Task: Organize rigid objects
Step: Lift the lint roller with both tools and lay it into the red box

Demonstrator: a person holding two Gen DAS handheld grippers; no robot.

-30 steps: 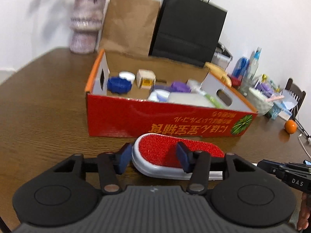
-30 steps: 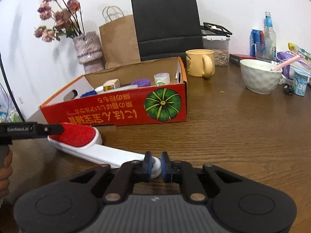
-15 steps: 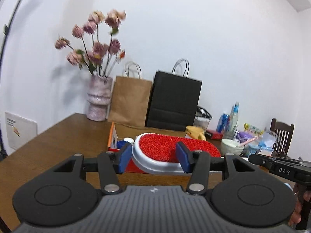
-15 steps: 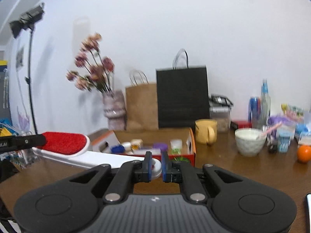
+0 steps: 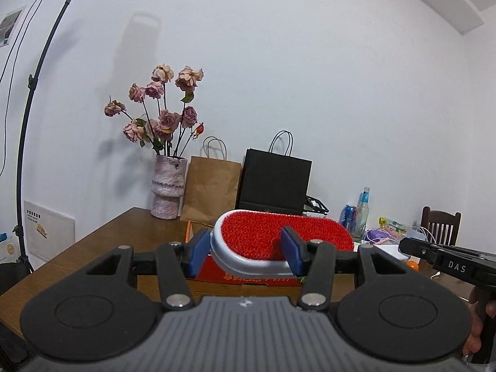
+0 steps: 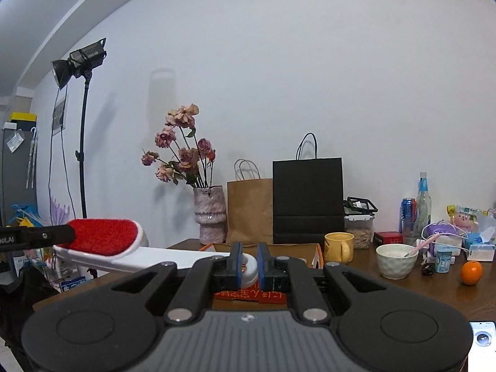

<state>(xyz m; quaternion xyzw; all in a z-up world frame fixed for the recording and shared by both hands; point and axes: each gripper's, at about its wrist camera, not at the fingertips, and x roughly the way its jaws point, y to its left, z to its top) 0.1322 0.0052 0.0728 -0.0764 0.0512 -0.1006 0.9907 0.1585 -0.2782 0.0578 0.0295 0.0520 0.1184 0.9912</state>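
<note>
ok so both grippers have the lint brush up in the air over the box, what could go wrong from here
1. The right gripper pinches only the rounded tip of the lint brush handle; it could slip out, leaving the brush to swing.
2. The left gripper clamps the red head, so uneven hand moves may twist or strain the brush.
3. The red box below already looks well filled; lowering the long brush could snag a wall.

Both wrist views look level across the table [image 5: 93, 248], sharing the vase [image 6: 209, 214].

Home dining room: wooden table [image 6: 403, 291], dried roses in vase [image 6: 209, 214], mug [image 6: 338, 247], groceries (studio lamp [image 6: 79, 62] too).
</note>
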